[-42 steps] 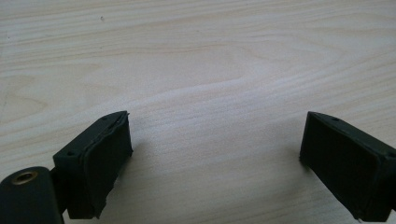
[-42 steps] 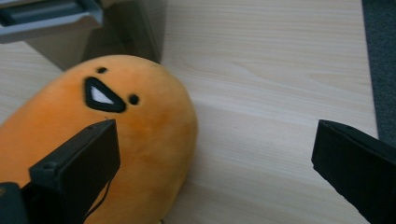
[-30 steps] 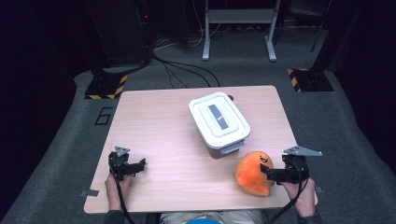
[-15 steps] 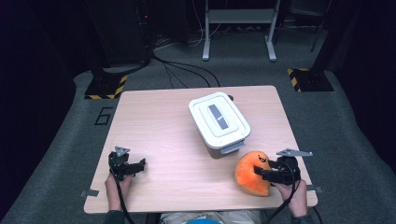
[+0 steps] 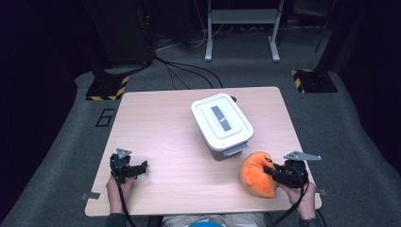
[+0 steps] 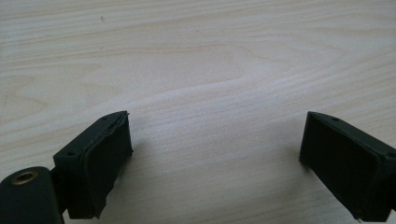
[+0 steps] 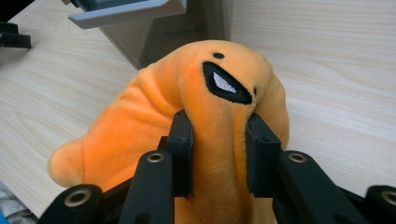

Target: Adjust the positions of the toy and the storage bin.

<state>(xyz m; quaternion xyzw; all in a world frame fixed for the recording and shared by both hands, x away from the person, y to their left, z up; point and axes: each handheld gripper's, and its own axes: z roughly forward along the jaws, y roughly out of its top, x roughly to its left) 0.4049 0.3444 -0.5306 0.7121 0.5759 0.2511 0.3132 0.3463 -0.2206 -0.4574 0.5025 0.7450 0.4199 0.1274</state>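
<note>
Orange plush fills the space between the jaws of your right gripper (image 7: 218, 154): they have just been closing and now pinch a fold of the soft toy (image 7: 187, 116), the fabric bulging up on either side of the black pads. In the right gripper view the stitched black mouth with its white patch sits just above the pinch, toward 12 o'clock. From the high view the soft toy (image 5: 257, 172) lies on the wooden table (image 5: 165, 123) near its front right corner, at about 4 o'clock from the table's centre, and your right gripper (image 5: 279, 174) meets it from its 3 o'clock side. The white lidded box (image 5: 221, 122) stands just beyond the toy, toward 11 o'clock from it, close but whether they touch you cannot tell from here; its grey latch tab points at the plush.

Your left gripper (image 5: 135, 169) rests low over the table near the front left edge, at about 8 o'clock from the centre, well apart from toy and box. Its jaws stand wide apart in the left gripper view (image 6: 215, 158), with nothing but bare pale wood grain between them.
</note>
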